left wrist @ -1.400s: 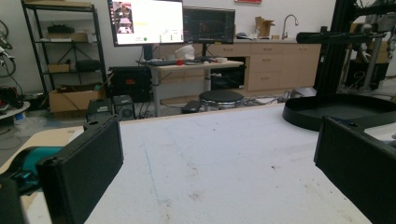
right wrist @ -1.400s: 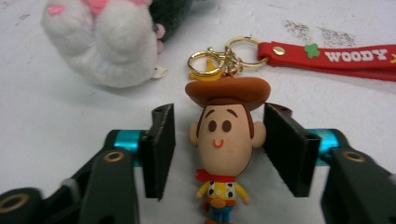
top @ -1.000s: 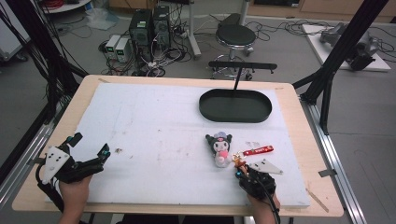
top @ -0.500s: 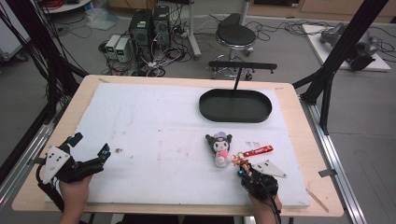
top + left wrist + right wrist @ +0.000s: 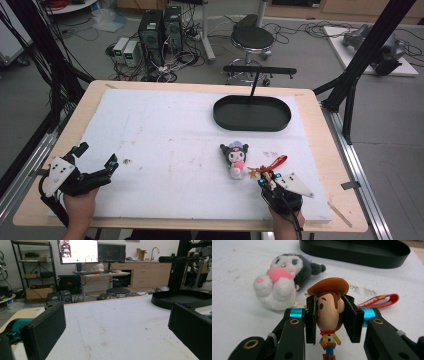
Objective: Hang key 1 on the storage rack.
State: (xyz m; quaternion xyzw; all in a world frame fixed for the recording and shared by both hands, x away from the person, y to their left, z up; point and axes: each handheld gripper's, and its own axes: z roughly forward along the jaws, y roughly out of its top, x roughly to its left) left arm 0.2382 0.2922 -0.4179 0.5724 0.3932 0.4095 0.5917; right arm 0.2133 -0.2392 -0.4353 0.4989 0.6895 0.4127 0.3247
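Right gripper view: right gripper [image 5: 329, 317] clamped on head of cowboy figure [image 5: 329, 315], pads pressing both sides, brown hat above the jaws, red strap [image 5: 382, 300] trailing off behind. Just beside figure, toward upper left, white-and-black plush toy [image 5: 284, 282] lying on white foam mat [image 5: 242, 312]. Beyond plush toy, well apart, black oval tray [image 5: 359, 251]. High view: left gripper [image 5: 95, 165] far left of plush toy [image 5: 235, 159], near mat edge, jaws wide apart, holding nothing.

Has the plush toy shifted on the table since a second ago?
No. The plush toy lies at the same spot below the black tray, as before.
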